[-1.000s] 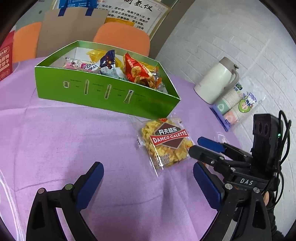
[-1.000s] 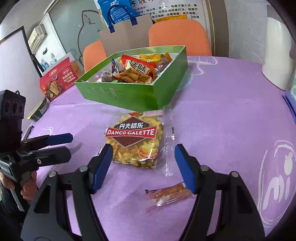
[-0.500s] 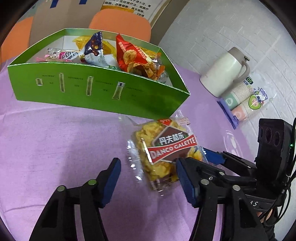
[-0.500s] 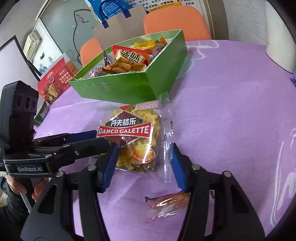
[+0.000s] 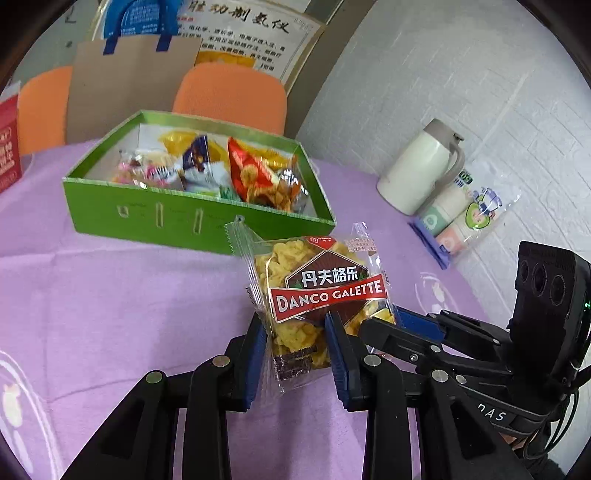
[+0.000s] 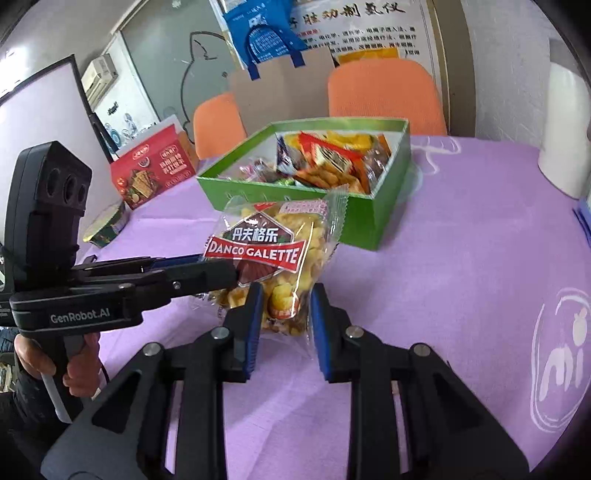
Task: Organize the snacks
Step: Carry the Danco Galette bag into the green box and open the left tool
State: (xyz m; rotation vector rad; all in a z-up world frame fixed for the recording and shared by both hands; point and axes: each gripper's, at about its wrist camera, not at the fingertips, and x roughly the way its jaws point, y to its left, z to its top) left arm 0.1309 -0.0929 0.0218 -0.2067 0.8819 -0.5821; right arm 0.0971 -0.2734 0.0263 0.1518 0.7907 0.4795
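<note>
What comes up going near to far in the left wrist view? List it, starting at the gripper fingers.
left gripper → Danco Galette snack bag pinched between its fingers → green box of snacks → orange chair → wall poster.

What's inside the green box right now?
The green box holds several snack packets, among them a red chip bag and a blue-and-white packet. Whatever lies beneath them, and the box floor, is covered.
</note>
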